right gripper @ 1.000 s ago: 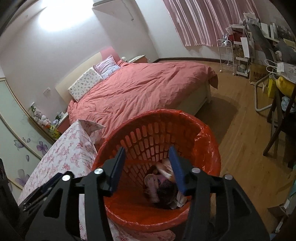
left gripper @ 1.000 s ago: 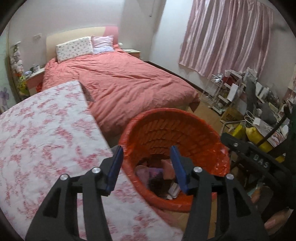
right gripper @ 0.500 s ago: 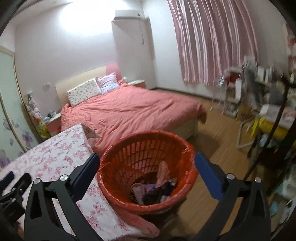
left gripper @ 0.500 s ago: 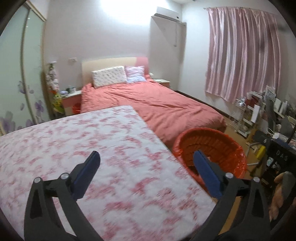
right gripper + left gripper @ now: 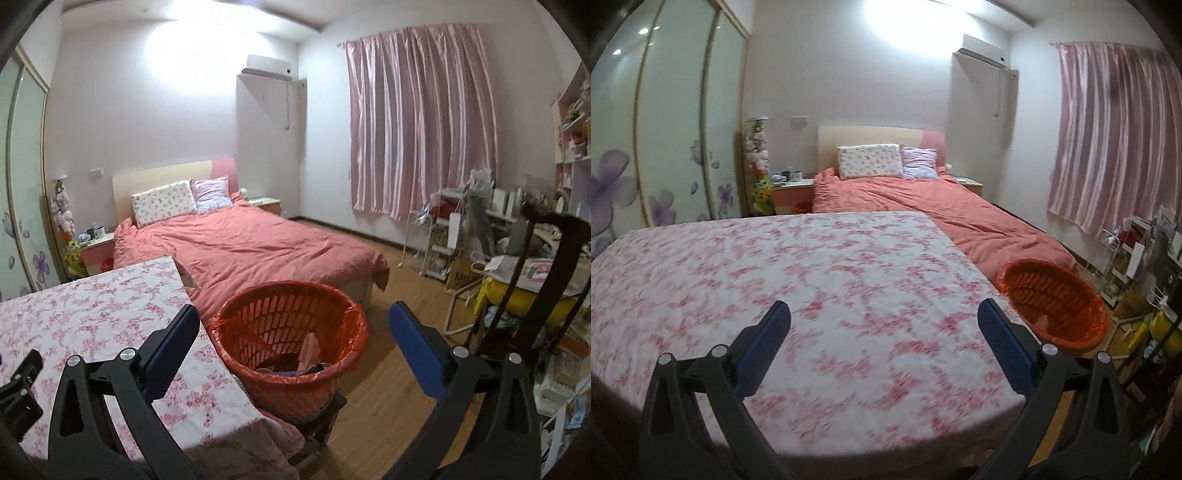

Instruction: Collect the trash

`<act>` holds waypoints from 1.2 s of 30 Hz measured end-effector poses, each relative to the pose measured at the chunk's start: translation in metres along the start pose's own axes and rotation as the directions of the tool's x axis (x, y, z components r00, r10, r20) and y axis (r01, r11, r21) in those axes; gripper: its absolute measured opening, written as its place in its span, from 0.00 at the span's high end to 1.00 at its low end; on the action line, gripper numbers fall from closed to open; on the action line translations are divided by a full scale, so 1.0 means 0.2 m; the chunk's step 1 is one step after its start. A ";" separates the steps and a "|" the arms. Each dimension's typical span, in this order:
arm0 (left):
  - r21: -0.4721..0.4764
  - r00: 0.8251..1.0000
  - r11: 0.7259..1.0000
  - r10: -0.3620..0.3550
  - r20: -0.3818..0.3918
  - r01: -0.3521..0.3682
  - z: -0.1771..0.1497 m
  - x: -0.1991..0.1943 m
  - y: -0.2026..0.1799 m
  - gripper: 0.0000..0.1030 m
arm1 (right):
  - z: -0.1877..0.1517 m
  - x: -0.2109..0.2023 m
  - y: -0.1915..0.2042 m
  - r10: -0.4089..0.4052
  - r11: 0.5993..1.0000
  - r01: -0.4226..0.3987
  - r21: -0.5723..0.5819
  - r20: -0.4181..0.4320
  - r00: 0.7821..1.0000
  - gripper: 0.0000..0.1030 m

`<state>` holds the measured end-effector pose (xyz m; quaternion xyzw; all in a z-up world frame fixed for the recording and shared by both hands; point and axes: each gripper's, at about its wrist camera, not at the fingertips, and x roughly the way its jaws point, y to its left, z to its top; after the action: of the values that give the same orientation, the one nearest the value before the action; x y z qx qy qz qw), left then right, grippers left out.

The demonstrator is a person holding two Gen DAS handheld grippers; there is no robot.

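Note:
An orange basket (image 5: 291, 343) lined with an orange bag stands on a low dark stool beside the table. Trash (image 5: 295, 363) of pink and purple scraps lies in its bottom. The basket also shows in the left wrist view (image 5: 1052, 306), right of the table. My left gripper (image 5: 884, 321) is open and empty above the table with the floral cloth (image 5: 775, 280). My right gripper (image 5: 293, 321) is open and empty, above and in front of the basket. The left gripper's body shows at the right wrist view's left edge (image 5: 18, 391).
A bed with a pink cover (image 5: 240, 251) stands behind the table. Cluttered racks and a desk (image 5: 517, 266) fill the right side, under pink curtains (image 5: 421, 122). Wood floor (image 5: 399, 369) lies between basket and clutter. A wardrobe (image 5: 665, 147) is at the left.
Both grippers opened wide and pulled up and back from the basket. The left one swung left over the table. The basket now looks smaller and farther away.

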<state>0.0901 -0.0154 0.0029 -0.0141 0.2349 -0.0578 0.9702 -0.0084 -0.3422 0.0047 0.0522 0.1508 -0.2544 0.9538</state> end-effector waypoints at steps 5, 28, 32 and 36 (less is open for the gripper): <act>-0.031 0.999 0.999 0.039 0.017 -0.038 -0.06 -0.10 0.08 0.04 | -0.07 -0.08 0.02 -0.005 1.000 0.005 -0.008 0.019 1.000 0.02; -0.020 0.995 0.996 0.093 0.025 -0.092 -0.22 -0.26 0.14 0.04 | -0.26 -0.18 0.07 0.017 0.998 -0.023 -0.053 -0.121 0.993 0.02; -0.027 0.995 0.995 0.097 0.019 -0.097 -0.22 -0.26 0.15 0.04 | -0.27 -0.19 0.07 0.005 0.998 -0.012 -0.055 -0.129 0.992 0.02; -0.036 0.995 0.995 0.094 0.013 -0.094 -0.23 -0.27 0.16 0.04 | -0.28 -0.19 0.06 -0.007 0.998 -0.001 -0.056 -0.137 0.991 0.02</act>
<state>0.0259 0.0229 -0.0151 -0.0208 0.2291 -0.0079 0.9732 -0.0473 -0.3043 -0.0358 0.0425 0.2229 -0.2473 0.9420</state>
